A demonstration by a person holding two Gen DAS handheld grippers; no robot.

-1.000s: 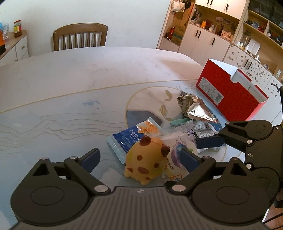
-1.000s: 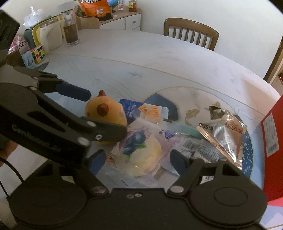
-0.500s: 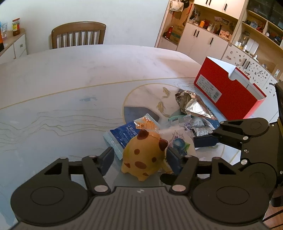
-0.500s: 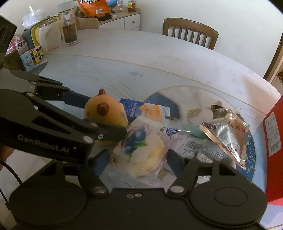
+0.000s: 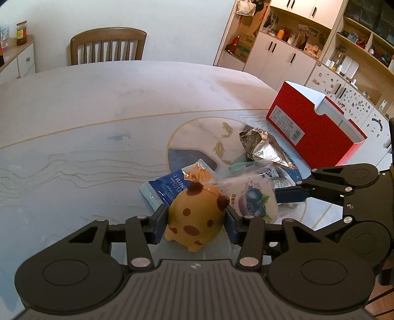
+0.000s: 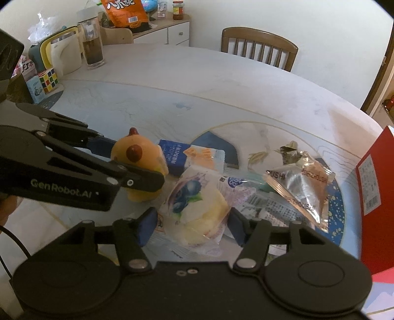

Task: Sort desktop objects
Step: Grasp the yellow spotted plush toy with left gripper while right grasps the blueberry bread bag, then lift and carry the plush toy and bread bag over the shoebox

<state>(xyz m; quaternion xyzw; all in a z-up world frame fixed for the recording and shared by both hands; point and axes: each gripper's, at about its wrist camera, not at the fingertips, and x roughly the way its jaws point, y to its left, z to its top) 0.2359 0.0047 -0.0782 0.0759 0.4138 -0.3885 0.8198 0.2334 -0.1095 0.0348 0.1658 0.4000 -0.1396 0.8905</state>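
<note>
Closing both claws: my left claw (image 5: 195, 222) pinches the soft, squashy toy (image 5: 194, 219) at its sides; my right claw (image 6: 190, 225) squeezes the light, crinkly, slippery bread packet (image 6: 197, 209) mid-body.

The left tool (image 6: 138, 162) hides part of the yellow toy (image 6: 140, 157); the red box (image 6: 376, 197) is cut off.

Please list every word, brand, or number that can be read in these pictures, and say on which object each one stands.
"GenRobot.AI": on the arm of the left gripper.
"SUSHI", partly cut off: on the crumpled silver wrapper.
Blue snack packet: Chinese print, too blurred to read.
Red box: white label, too small to read.
Orange bag on the sideboard: large characters, not legible.
Blueberry bread packet: print unreadable.
</note>
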